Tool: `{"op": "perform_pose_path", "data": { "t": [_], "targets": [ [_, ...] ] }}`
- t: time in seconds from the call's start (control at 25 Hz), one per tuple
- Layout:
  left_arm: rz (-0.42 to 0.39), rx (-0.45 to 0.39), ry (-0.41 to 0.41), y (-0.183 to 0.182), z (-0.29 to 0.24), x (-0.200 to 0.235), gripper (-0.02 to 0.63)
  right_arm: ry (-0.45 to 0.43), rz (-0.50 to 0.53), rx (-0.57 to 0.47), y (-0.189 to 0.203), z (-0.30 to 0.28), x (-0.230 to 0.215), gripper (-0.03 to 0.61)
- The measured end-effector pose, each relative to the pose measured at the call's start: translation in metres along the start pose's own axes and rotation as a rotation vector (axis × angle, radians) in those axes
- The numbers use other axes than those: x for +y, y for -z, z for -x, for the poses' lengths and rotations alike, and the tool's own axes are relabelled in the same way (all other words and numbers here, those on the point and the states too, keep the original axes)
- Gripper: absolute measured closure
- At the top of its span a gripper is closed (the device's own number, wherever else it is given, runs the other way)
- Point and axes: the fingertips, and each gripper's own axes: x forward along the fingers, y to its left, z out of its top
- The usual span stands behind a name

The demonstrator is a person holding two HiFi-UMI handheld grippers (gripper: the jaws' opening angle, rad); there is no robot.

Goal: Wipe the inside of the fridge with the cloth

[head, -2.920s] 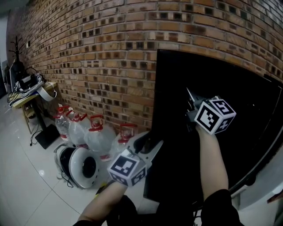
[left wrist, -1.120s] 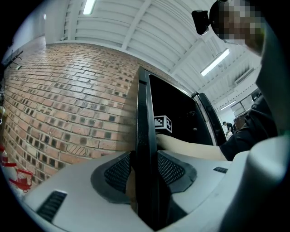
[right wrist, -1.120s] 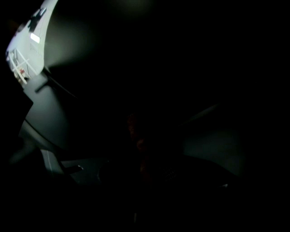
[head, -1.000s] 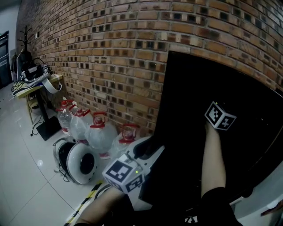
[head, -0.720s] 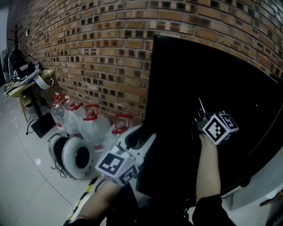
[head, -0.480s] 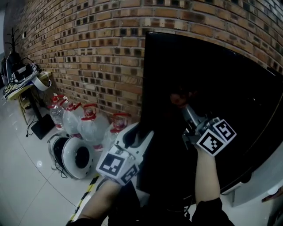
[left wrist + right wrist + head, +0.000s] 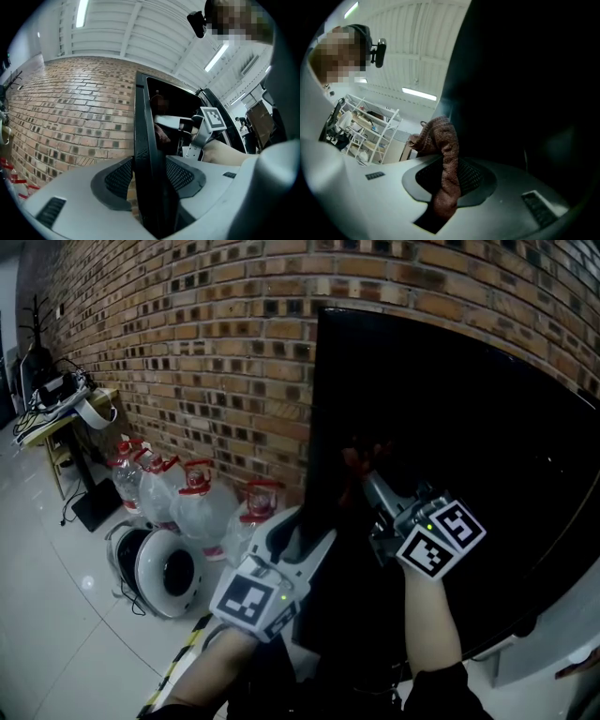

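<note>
Cloth (image 7: 440, 136), reddish-brown and bunched, sits clamped between the pads of our right gripper (image 7: 445, 171). It runs up through the jaws and flops over beyond their tips, against the dark of the black fridge (image 7: 487, 427). We cannot make out any shelf or wall in that darkness.

Our left gripper (image 7: 150, 176) straddles the upright edge of the fridge door (image 7: 139, 117), one pad lying against each face. These jaws have just been easing wider, with the door edge between them. Seen from the left gripper, the right one shows just past the door's edge, on its right side, cloth leading.

Off the left gripper's left side runs a brick wall (image 7: 187, 352). At its foot stand water jugs (image 7: 192, 512) with red caps on the pale floor (image 7: 56, 615).
</note>
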Motion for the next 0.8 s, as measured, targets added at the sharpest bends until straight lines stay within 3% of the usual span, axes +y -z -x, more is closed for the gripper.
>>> {"op": "perform_pose_path", "data": {
  "t": [0.24, 0.4, 0.52, 0.8],
  "targets": [
    [0.042, -0.005, 0.001, 0.002, 0.001, 0.001, 0.388, 0.016, 0.002, -0.041, 0.002, 0.001, -0.017, 0.502],
    [0.050, -0.011, 0.005, 0.000, -0.002, 0.001, 0.388, 0.120, 0.000, -0.031, 0.011, 0.003, -0.047, 0.503],
    [0.036, -0.028, 0.000, 0.001, -0.003, 0.005, 0.388, 0.148, -0.044, -0.027, 0.022, -0.004, -0.070, 0.503],
    [0.057, 0.007, 0.012, 0.008, -0.006, 0.004, 0.396, 0.257, 0.018, 0.021, 0.035, -0.014, -0.119, 0.503]
  ]
}}
